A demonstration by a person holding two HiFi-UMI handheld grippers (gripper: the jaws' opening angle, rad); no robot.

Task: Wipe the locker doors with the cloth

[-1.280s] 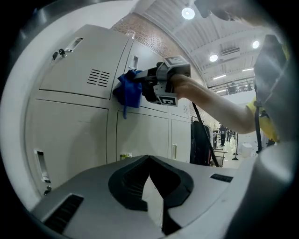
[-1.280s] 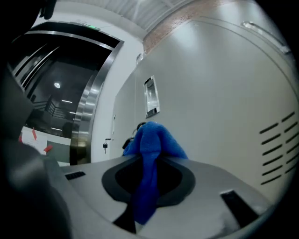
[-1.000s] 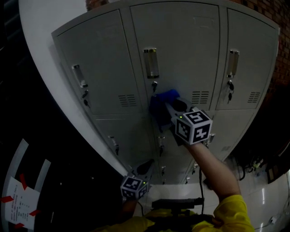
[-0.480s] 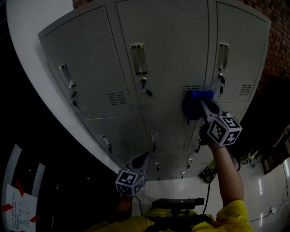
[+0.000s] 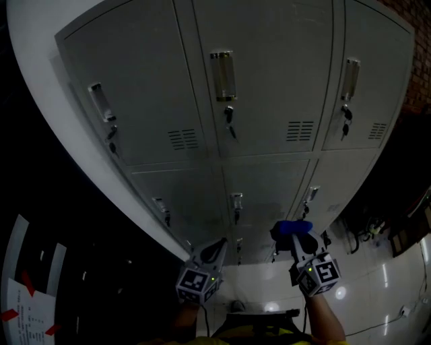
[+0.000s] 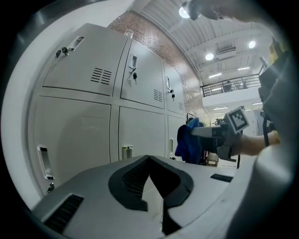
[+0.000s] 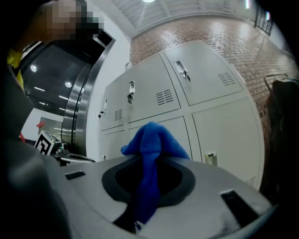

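The grey lockers (image 5: pixel 262 81) fill the head view, with handles and keys on their doors. Low at the right, my right gripper (image 5: pixel 294 237) is shut on a blue cloth (image 5: pixel 287 228), held in front of the bottom row of doors (image 5: pixel 266 192). Whether the cloth touches a door I cannot tell. The cloth (image 7: pixel 152 140) bunches up out of the jaws in the right gripper view. My left gripper (image 5: pixel 217 248) hangs beside it to the left, shut and with nothing in it. The left gripper view looks along the lower doors (image 6: pixel 140 133) towards the cloth (image 6: pixel 187 142).
A white wall (image 5: pixel 60 13) borders the lockers on the left and a brick wall (image 5: pixel 421 40) on the right. A sheet of paper with red tape (image 5: pixel 27 306) lies at the bottom left. Cables (image 5: pixel 367 236) and glossy floor (image 5: pixel 397 290) show at the lower right.
My right gripper carried the cloth from the middle upper door rightward, then down to the bottom row. The left gripper has hardly moved.
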